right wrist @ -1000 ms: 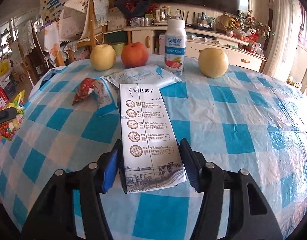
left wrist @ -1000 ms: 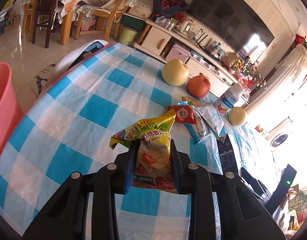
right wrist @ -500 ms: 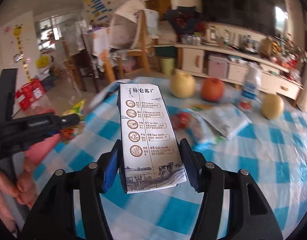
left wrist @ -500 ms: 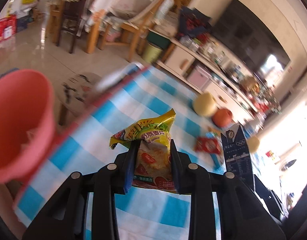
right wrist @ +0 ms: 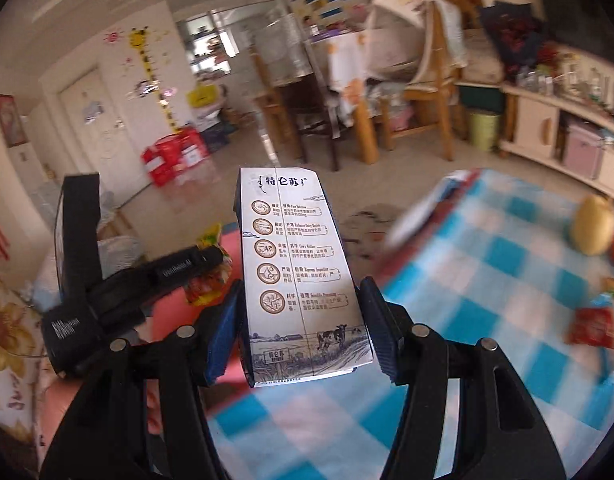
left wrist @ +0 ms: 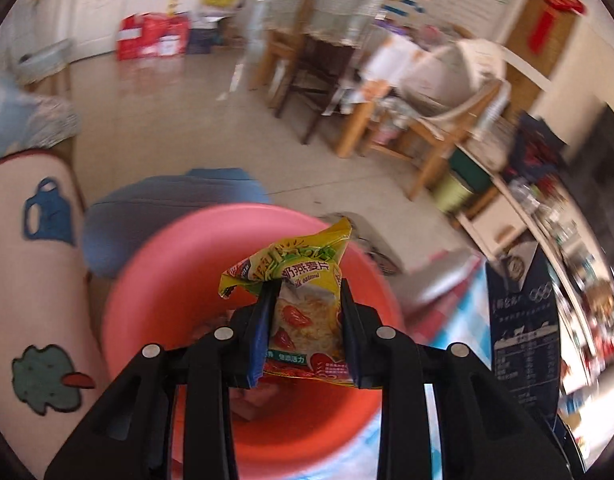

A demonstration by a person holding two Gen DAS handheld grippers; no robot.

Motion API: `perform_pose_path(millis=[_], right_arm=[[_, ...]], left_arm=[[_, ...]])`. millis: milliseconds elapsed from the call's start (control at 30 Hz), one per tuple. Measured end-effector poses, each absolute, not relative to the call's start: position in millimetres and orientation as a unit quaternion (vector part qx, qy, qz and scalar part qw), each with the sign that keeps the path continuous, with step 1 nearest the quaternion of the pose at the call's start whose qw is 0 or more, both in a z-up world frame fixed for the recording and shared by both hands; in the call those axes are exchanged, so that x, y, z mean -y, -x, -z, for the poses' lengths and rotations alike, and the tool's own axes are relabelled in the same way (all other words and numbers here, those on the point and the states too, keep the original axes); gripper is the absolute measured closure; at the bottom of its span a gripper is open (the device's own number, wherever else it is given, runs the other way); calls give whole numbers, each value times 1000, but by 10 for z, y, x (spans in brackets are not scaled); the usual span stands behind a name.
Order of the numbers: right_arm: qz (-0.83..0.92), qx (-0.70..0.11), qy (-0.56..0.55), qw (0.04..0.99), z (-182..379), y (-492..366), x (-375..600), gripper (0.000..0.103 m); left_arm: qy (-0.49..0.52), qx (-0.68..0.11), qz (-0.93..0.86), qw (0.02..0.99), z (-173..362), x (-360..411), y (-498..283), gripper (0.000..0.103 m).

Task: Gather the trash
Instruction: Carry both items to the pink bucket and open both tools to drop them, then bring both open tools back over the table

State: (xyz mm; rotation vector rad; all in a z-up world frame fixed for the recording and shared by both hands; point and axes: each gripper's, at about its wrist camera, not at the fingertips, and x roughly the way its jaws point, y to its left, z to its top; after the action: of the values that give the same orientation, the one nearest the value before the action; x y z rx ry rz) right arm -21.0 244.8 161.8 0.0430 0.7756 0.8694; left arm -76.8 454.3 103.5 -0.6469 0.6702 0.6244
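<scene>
The left gripper [left wrist: 305, 328] pinches a yellow snack wrapper [left wrist: 303, 300] in its jaws above the pink bin [left wrist: 155, 280] at lower centre. The right gripper [right wrist: 303, 332] clamps a milk carton [right wrist: 295, 276] over the checked table [right wrist: 487, 300].

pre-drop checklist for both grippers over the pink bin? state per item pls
1. left gripper shut on the oatmeal packet: ok.
2. Packet over the mouth of the pink bin in the left wrist view: ok.
3. right gripper shut on the milk carton: ok.
4. Carton over the bin: not ok; beneath it the right wrist view shows mostly the checked tablecloth, with the bin off to its left.
5. Room left in the bin: cannot tell; its bottom is mostly hidden by the gripper.
6. Grippers clear of each other: ok; they are apart in the right wrist view.
</scene>
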Motion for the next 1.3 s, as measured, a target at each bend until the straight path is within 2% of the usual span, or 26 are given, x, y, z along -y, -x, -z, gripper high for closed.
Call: perform_pose_path(millis=[200, 267, 333, 367, 400, 467, 567, 1000, 1300], right_arm=[[-423, -391, -21, 817, -1445, 97, -3019, 42], [-416, -404, -4, 815, -1348, 60, -3153, 37], [-407, -408, -17, 817, -1294, 46, -3117, 22], [-407, -406, -31, 818, -1282, 47, -3060, 18], [-403, -403, -37, 821, -1275, 56, -3013, 16], [-388, -398, -35, 830, -1264, 69, -2895, 15], [-359, -388, -27, 849, -1269, 110, -2631, 12], [-270, -364, -16, 891, -1279, 290, -1530, 8], [-228, -327, -12, 917, -1422, 456, -949, 7]], left_arm=[[326, -331, -324, 824, -890, -4858, 827, 71], [328, -334, -331, 819, -861, -4918, 826, 68], [334, -332, -333, 817, -842, -4927, 833, 53], [332, -329, -338, 817, -856, -4925, 854, 36], [320, -326, -348, 819, -882, -4899, 854, 31], [296, -323, -356, 826, -944, -4837, 853, 30], [265, -313, -353, 841, -1030, -4699, 800, 21], [205, -235, -271, 911, -1343, -3991, 654, 9], [138, -263, -152, 943, -1452, -3300, 368, 8]])
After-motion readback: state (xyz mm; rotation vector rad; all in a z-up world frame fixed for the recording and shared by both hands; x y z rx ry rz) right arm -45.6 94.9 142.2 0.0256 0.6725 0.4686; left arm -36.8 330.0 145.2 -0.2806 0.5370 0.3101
